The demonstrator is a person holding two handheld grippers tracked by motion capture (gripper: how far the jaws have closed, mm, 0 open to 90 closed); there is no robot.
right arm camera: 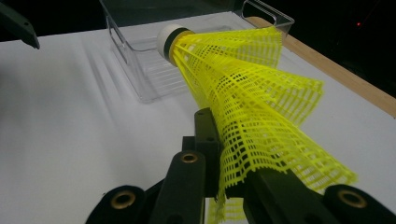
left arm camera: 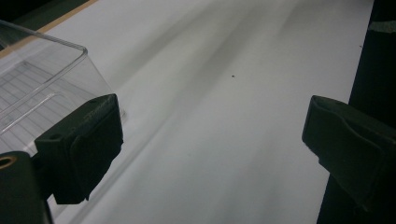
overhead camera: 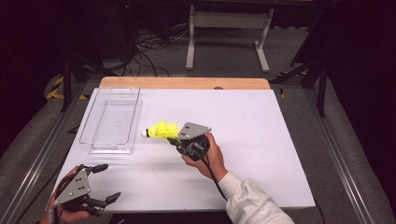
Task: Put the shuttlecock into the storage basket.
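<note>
A yellow plastic shuttlecock [overhead camera: 161, 130] with a white cork tip hangs above the white table, its tip pointing left toward a clear plastic bin [overhead camera: 111, 120]. My right gripper [overhead camera: 176, 138] is shut on the edge of its mesh skirt. In the right gripper view the shuttlecock [right arm camera: 247, 93] is pinched flat between the black jaws, with the bin [right arm camera: 154, 60] just beyond its tip. My left gripper [overhead camera: 105, 183] rests open near the table's front left corner, nothing between its jaws. In the left gripper view its fingertips [left arm camera: 84, 144] stand wide apart beside the bin's corner [left arm camera: 46, 84].
The white tabletop [overhead camera: 261, 140] has a wooden strip along its far edge. The bin holds nothing visible. Beyond the table stand a white frame's legs [overhead camera: 224, 32] and loose cables on the floor. Metal rails run along both sides of the table.
</note>
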